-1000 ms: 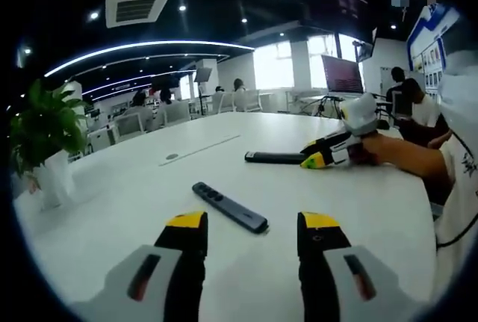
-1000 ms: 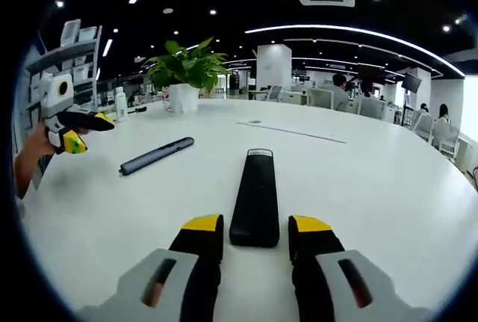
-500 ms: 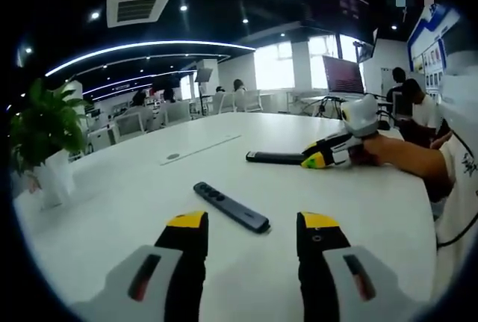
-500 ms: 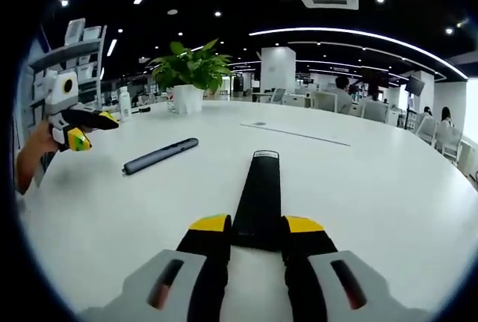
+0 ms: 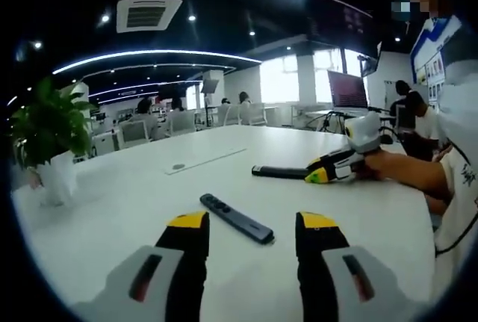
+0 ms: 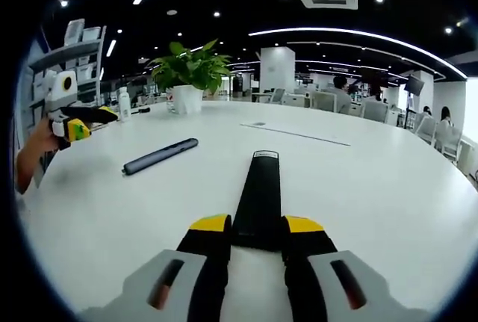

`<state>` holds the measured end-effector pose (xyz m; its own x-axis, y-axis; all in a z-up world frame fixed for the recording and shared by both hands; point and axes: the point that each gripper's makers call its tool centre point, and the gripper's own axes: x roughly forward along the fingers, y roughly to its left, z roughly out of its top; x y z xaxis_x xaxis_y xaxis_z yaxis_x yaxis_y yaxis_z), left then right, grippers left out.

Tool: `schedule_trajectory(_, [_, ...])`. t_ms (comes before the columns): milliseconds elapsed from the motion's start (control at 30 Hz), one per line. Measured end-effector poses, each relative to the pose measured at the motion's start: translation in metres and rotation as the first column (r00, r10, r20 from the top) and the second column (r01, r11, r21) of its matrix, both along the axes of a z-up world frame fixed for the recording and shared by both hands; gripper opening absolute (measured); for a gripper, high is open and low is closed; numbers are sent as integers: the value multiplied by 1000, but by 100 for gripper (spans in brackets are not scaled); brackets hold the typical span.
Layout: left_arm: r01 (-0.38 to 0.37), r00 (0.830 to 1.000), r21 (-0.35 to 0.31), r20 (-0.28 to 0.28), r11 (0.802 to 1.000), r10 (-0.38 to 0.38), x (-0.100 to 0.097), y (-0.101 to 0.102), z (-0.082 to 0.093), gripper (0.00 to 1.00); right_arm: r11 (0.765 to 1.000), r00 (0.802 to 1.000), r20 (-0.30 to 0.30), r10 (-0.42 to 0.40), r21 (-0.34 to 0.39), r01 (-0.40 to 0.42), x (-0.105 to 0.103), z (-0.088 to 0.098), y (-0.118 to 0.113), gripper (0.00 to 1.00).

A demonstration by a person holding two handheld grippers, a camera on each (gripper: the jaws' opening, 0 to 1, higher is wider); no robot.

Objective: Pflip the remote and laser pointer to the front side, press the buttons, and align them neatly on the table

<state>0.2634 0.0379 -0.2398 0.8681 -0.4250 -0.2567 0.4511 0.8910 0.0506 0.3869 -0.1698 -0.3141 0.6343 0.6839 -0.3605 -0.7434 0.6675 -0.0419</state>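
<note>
The right gripper is pinching the remote while the left gripper is hanging spread above the laser pointer.

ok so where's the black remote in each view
Left gripper view: the black remote lies right of centre on the white table, its near end in the right tongs.
Right gripper view: it runs up the centre, between that view's own tongs.
Shared landmark: the potted plant.
</note>
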Motion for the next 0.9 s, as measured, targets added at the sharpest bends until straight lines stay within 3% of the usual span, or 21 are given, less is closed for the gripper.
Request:
schedule_trajectory(367, [-3, 1000, 44, -25, 999, 4, 10, 12, 13, 50, 1000, 1000, 6, 3, -4, -3, -2, 0, 0, 30])
schedule_trajectory(400, [0, 1000, 41, -24, 999, 1, 11, 8, 14, 51, 1000, 999, 31, 15, -15, -15, -2, 1, 0, 29])
schedule_trajectory(567, [36, 999, 50, -23, 998, -35, 16, -8, 10, 51, 1000, 1000, 5, 11, 1, -11, -2, 1, 0, 29])
schedule_trajectory(800, [58, 998, 33, -37, 998, -57, 18, -14, -3, 50, 1000, 1000, -2, 13, 2, -13, -4, 1, 0, 29])
schedule_trajectory(900, [44, 997, -53, -66, 998, -48, 20, -9, -5, 50, 1000, 1000, -1, 20, -1, -20, -5, 1, 0, 29])
